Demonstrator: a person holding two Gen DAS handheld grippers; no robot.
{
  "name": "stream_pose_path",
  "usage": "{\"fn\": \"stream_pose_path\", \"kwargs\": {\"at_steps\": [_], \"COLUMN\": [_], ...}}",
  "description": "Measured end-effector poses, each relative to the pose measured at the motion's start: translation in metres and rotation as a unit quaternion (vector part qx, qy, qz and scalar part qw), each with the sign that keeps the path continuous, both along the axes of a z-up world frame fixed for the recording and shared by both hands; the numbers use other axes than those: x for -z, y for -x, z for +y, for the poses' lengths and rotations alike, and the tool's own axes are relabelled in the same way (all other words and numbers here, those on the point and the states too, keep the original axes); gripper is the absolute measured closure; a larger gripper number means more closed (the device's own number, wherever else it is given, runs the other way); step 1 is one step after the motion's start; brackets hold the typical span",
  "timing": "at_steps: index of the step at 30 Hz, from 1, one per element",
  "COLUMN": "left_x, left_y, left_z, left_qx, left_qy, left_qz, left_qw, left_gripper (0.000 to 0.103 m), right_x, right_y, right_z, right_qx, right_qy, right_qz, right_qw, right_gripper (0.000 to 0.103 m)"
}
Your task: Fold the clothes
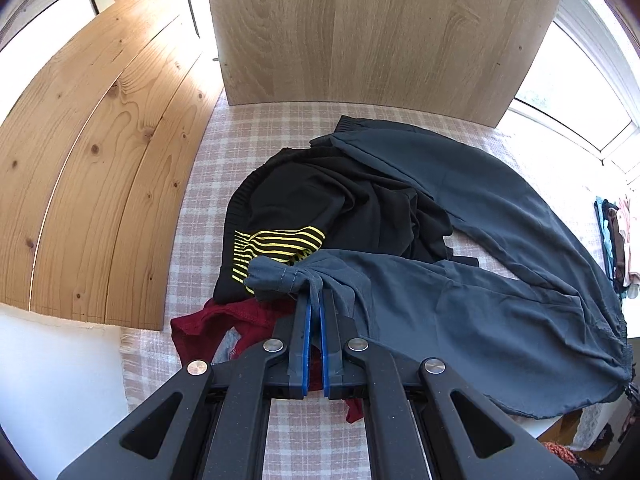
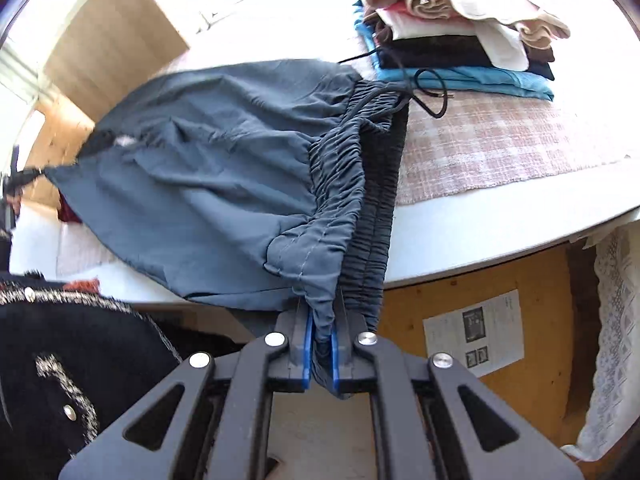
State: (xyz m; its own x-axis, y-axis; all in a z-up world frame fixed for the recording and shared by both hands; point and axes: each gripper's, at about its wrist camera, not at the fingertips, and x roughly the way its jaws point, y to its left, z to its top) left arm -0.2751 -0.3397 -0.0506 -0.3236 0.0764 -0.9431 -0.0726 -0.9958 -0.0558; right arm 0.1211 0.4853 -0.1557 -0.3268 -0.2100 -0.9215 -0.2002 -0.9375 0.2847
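Grey-blue trousers (image 1: 480, 300) lie spread over the checked pink cloth (image 1: 224, 160) on the table. My left gripper (image 1: 316, 300) is shut on a bunched trouser leg hem, held just above the table. In the right wrist view the same trousers (image 2: 208, 168) hang between table and gripper. My right gripper (image 2: 322, 320) is shut on the gathered elastic waistband (image 2: 352, 184), off the table's near edge. A black drawstring (image 2: 424, 88) trails from the waistband.
A black garment with yellow stripes (image 1: 320, 216) and a dark red garment (image 1: 216, 328) lie under the trousers. A stack of folded clothes (image 2: 460, 36) sits at the table's far right. Wooden boards (image 1: 100, 160) stand at left and back. A person's dark knit sleeve (image 2: 60, 360) is at lower left.
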Motion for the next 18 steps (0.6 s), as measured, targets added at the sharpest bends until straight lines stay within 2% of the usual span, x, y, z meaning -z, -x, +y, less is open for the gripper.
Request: {"fn": "stream_pose_path", "kwargs": {"at_steps": [3, 6, 9, 13, 16, 18], "left_x": [0.010, 0.016, 0.014, -0.002, -0.013, -0.015], "left_y": [0.002, 0.001, 0.002, 0.035, 0.083, 0.122], "left_z": [-0.011, -0.016, -0.018, -0.012, 0.007, 0.025], "left_qx": [-0.021, -0.030, -0.035, -0.040, -0.026, -0.016], "left_qy": [0.004, -0.005, -0.012, -0.008, 0.000, 0.008], "left_qz": [-0.011, -0.017, -0.017, -0.007, 0.002, 0.004], "left_qw": [0.9997, 0.9994, 0.9992, 0.9991, 0.9997, 0.9998], "left_gripper": [0.100, 0.100, 0.100, 0.100, 0.100, 0.100], "right_x": [0.040, 0.058, 0.035, -0.005, -0.029, -0.037], "right_y": [0.011, 0.019, 0.026, 0.049, 0.084, 0.116], "right_z": [-0.012, -0.018, -0.005, 0.020, 0.037, 0.045], "right_qx": [-0.022, -0.028, -0.003, 0.040, 0.073, 0.087], "right_qy": [-0.016, 0.004, 0.037, 0.062, 0.052, 0.022], "right_qz": [-0.062, -0.073, -0.028, 0.040, 0.071, 0.072], "right_qw": [0.998, 0.997, 0.999, 0.996, 0.993, 0.993], "right_gripper": [0.097, 0.097, 0.097, 0.097, 0.097, 0.097]}}
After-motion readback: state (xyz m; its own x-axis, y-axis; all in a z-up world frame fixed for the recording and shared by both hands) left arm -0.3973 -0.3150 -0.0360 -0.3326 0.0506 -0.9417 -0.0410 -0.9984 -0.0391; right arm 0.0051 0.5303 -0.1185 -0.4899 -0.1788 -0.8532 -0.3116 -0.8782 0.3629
